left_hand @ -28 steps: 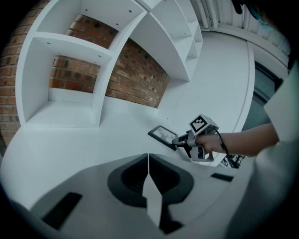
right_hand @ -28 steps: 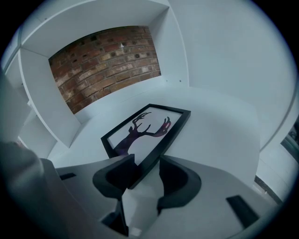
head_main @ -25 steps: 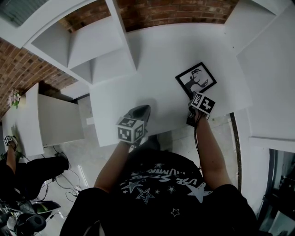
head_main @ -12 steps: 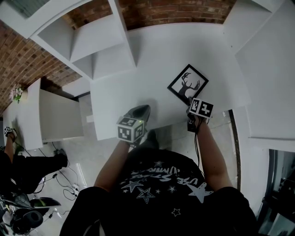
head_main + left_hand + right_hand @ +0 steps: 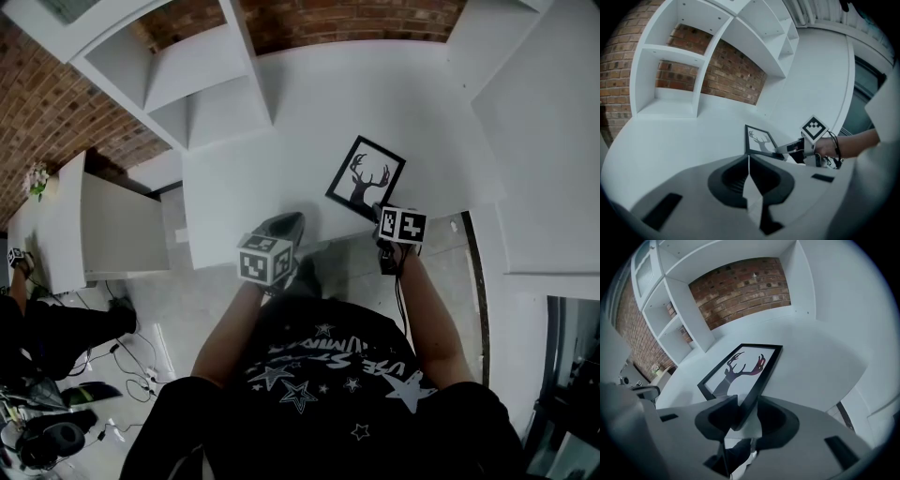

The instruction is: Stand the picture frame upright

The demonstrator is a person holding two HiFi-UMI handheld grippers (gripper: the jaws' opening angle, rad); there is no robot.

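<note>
The black picture frame (image 5: 366,176) with a deer silhouette is over the near right part of the white desk (image 5: 300,103). My right gripper (image 5: 379,210) has the frame's near corner between its jaws, which are closing on it. In the right gripper view the frame (image 5: 740,366) slants up away from the right gripper (image 5: 745,409). In the left gripper view the frame (image 5: 758,139) looks tipped up off the desk, with the right gripper (image 5: 786,149) at its near edge. My left gripper (image 5: 286,225) is shut and empty at the desk's front edge, left of the frame.
White shelf compartments (image 5: 187,84) stand at the desk's back left against a brick wall (image 5: 309,19). A white panel (image 5: 534,141) bounds the right side. A lower white cabinet (image 5: 94,234) sits to the left. Cables (image 5: 141,375) lie on the floor.
The frame has swung left and nearer with the right gripper on its corner, and now looks tipped up. The right jaws have narrowed. The left gripper has stayed put.
</note>
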